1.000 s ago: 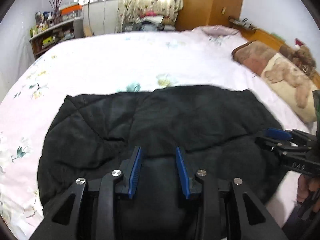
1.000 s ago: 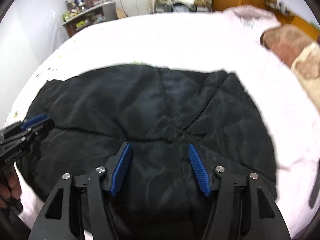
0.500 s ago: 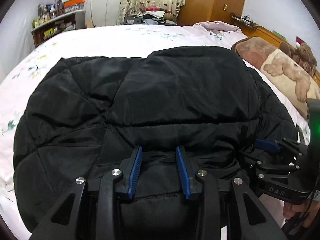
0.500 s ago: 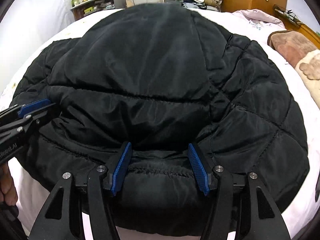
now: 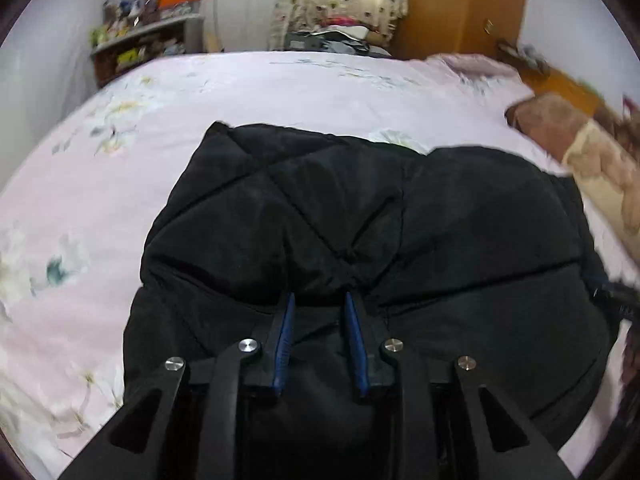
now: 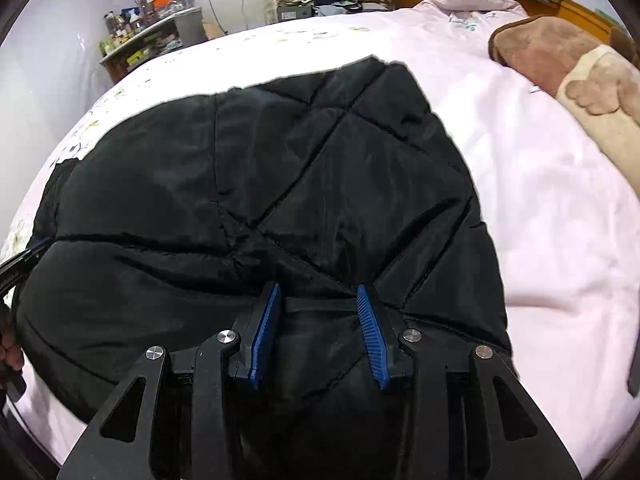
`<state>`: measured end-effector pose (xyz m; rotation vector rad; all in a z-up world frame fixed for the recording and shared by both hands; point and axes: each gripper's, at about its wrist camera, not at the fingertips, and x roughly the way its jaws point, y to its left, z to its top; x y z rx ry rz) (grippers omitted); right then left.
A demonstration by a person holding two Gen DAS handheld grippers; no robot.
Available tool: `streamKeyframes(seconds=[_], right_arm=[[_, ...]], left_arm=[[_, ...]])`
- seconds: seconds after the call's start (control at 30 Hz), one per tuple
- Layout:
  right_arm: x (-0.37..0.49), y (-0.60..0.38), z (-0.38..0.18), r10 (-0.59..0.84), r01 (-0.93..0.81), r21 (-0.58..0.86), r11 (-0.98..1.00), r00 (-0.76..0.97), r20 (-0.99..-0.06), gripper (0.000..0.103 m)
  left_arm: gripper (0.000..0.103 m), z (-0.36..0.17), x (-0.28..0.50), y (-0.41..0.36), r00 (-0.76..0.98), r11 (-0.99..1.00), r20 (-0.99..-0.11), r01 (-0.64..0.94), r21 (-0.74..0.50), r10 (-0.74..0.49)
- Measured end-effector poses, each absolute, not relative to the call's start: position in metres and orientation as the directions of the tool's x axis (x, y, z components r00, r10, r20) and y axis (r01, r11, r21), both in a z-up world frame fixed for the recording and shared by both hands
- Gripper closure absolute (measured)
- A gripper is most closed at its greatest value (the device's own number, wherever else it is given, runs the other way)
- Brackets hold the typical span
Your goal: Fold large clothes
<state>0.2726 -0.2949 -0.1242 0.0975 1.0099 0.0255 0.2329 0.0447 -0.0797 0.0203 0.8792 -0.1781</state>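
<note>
Closing on the near hem, both pairs of jaws have black fabric between their blue pads. Our left gripper [image 5: 318,300] stands narrow, pinching a bunch of the jacket [image 5: 360,216]; our right gripper [image 6: 318,292] stands wider, its pads pressing the gathered hem from either side. Outward from the jaws, the jacket spreads away from us across the bed [image 5: 280,92], its long axis running side to side, so the two grips sit along one edge. We judge the fold turns on that: the far edge lies straight ahead of both grippers, neither nearer. A pillow [image 6: 560,52] lies well apart, to the right.
</note>
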Motion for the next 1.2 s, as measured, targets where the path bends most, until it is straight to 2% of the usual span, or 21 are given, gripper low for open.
streamKeyframes(seconds=[0.1, 0.13, 0.23, 0.3, 0.4, 0.47, 0.67, 0.87, 0.93, 1.07, 1.2], right_arm=[[0.279, -0.286, -0.114, 0.017, 0.054, 0.052, 0.997, 0.511, -0.860, 0.064], [0.278, -0.282, -0.105, 0.007, 0.061, 0.046, 0.997, 0.520, -0.854, 0.067], [0.280, -0.277, -0.077, 0.000, 0.054, 0.039, 0.998, 0.592, -0.806, 0.068], [0.299, -0.286, -0.080, -0.007, 0.071, 0.042, 0.997, 0.582, -0.813, 0.068], [0.327, -0.300, -0.108, -0.034, 0.097, 0.019, 0.995, 0.518, -0.854, 0.071], [0.327, -0.312, -0.117, -0.020, 0.099, 0.034, 0.995, 0.496, -0.868, 0.071], [0.327, -0.317, -0.129, -0.021, 0.106, 0.036, 0.994, 0.493, -0.870, 0.072], [0.328, -0.317, -0.131, -0.030, 0.101, 0.025, 0.995, 0.507, -0.862, 0.072], [0.326, -0.318, -0.124, -0.027, 0.106, 0.032, 0.994, 0.515, -0.857, 0.072], [0.300, -0.321, -0.088, -0.019, 0.107, 0.052, 0.993, 0.570, -0.822, 0.072], [0.262, -0.322, -0.073, 0.026, 0.079, 0.094, 0.992, 0.617, -0.786, 0.072]], left_arm=[[0.082, -0.064, 0.237, 0.043, 0.604, 0.987, -0.786, 0.150, -0.055, -0.136], [0.085, -0.056, 0.237, 0.045, 0.613, 0.986, -0.777, 0.153, -0.065, -0.146], [0.085, -0.038, 0.249, 0.048, 0.654, 0.986, -0.746, 0.168, -0.018, -0.125], [0.086, -0.041, 0.271, 0.054, 0.644, 0.988, -0.758, 0.152, -0.007, -0.104], [0.091, -0.067, 0.297, 0.068, 0.583, 0.990, -0.802, 0.120, -0.075, -0.132], [0.093, -0.075, 0.302, 0.062, 0.584, 0.990, -0.804, 0.131, -0.043, -0.113], [0.094, -0.091, 0.304, 0.052, 0.588, 0.991, -0.803, 0.131, -0.026, -0.098], [0.095, -0.086, 0.303, 0.056, 0.589, 0.991, -0.801, 0.129, -0.037, -0.107], [0.095, -0.073, 0.300, 0.061, 0.589, 0.991, -0.800, 0.124, -0.047, -0.112], [0.095, -0.041, 0.275, 0.080, 0.649, 0.986, -0.744, 0.144, -0.085, -0.159], [0.095, -0.051, 0.255, 0.096, 0.649, 0.985, -0.743, 0.147, -0.093, -0.167]])
